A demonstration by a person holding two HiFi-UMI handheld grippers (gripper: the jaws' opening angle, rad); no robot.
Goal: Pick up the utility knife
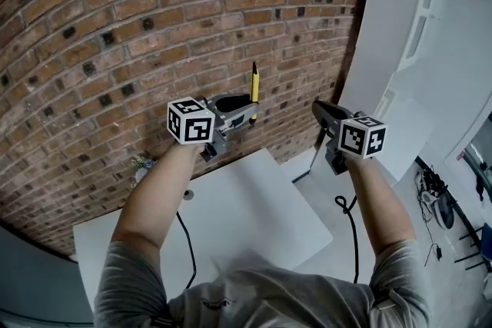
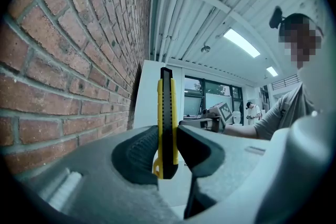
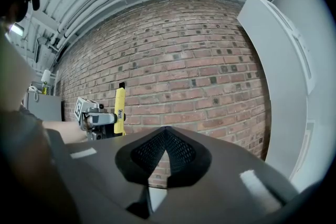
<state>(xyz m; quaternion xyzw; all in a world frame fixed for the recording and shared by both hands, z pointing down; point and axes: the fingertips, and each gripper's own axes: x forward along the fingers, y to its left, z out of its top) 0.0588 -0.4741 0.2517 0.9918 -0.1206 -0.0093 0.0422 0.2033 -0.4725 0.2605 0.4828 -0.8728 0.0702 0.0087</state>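
Left gripper (image 1: 247,116) pinches the slim yellow-and-black utility knife (image 2: 167,123) low down; pointing twelve o'clock, it could pivot loose. Right gripper (image 1: 320,110) sits pressed together, empty.

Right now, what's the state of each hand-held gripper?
Left hand-held gripper: closed on the utility knife, held upright.
Right hand-held gripper: closed, nothing between its jaws.

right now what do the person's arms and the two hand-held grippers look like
The left hand-held gripper and right hand-held gripper are grey plastic bodies with black ribbed pads. Each carries a white cube with black square markers, left and right. A thin black cable hangs below each, left and right. The person wears a grey short-sleeved shirt.
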